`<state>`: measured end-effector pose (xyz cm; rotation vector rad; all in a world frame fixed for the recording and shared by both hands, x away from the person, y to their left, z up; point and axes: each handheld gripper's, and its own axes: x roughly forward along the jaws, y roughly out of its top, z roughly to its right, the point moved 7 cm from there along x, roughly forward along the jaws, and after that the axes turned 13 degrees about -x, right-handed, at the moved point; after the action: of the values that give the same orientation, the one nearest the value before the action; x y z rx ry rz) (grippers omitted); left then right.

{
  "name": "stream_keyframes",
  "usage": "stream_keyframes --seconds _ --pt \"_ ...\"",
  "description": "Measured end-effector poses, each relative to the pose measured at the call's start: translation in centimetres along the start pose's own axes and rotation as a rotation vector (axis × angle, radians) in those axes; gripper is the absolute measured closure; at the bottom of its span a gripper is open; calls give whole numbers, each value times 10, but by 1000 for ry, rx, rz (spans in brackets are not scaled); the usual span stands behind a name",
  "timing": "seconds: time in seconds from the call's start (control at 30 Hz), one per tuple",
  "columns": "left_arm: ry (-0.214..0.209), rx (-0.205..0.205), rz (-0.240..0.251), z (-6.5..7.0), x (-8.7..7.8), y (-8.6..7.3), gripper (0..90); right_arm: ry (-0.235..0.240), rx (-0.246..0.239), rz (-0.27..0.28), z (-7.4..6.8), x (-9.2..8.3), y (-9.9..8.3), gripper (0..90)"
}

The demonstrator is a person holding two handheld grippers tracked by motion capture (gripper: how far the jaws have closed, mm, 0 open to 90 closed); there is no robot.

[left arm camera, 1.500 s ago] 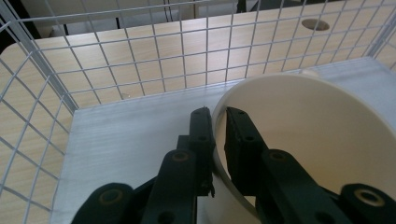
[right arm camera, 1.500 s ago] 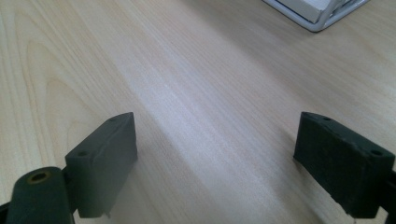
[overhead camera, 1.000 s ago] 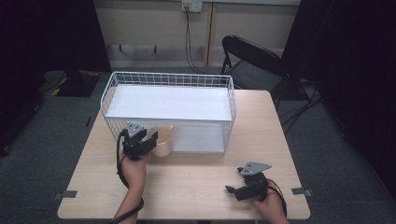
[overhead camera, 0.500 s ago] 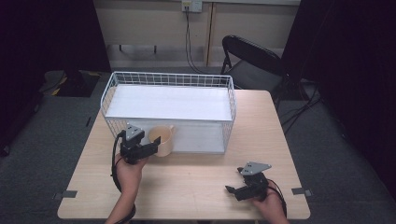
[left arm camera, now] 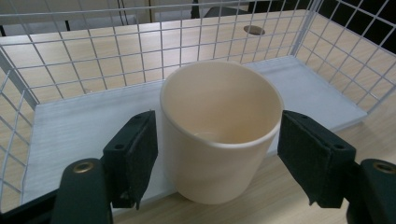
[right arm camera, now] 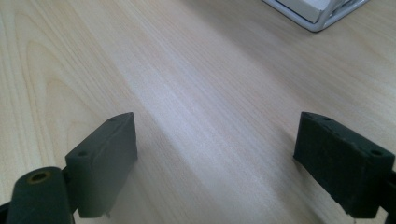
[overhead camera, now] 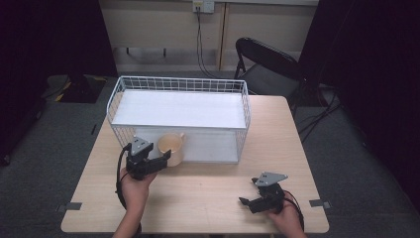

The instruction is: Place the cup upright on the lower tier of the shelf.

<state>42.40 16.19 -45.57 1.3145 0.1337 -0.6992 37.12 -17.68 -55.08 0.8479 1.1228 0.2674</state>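
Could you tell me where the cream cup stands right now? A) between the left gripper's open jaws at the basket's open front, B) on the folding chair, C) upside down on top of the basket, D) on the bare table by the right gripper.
A: the cup stands upright between the left gripper's pads, gaps on both sides, at the wire basket's front edge.

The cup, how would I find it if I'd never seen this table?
Look for the white wire basket on the wooden table. At its open front, on the white lower shelf's edge, stands the cup, between the left gripper's open jaws. It's cream, round and empty.
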Motion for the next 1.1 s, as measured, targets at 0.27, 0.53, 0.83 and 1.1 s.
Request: stream_keyframes --seconds 0.27,0.53,0.83,1.1 --pt "-5 8 -13 3 3 -9 286 0 0 0 0 0 0 123" --pt "7 -11 -24 4 12 -16 287 0 0 0 0 0 0 123" --pt "38 -22 -27 2 19 -19 297 0 0 0 0 0 0 123" --pt "52 -27 -27 1 24 -19 354 0 0 0 0 0 0 123"
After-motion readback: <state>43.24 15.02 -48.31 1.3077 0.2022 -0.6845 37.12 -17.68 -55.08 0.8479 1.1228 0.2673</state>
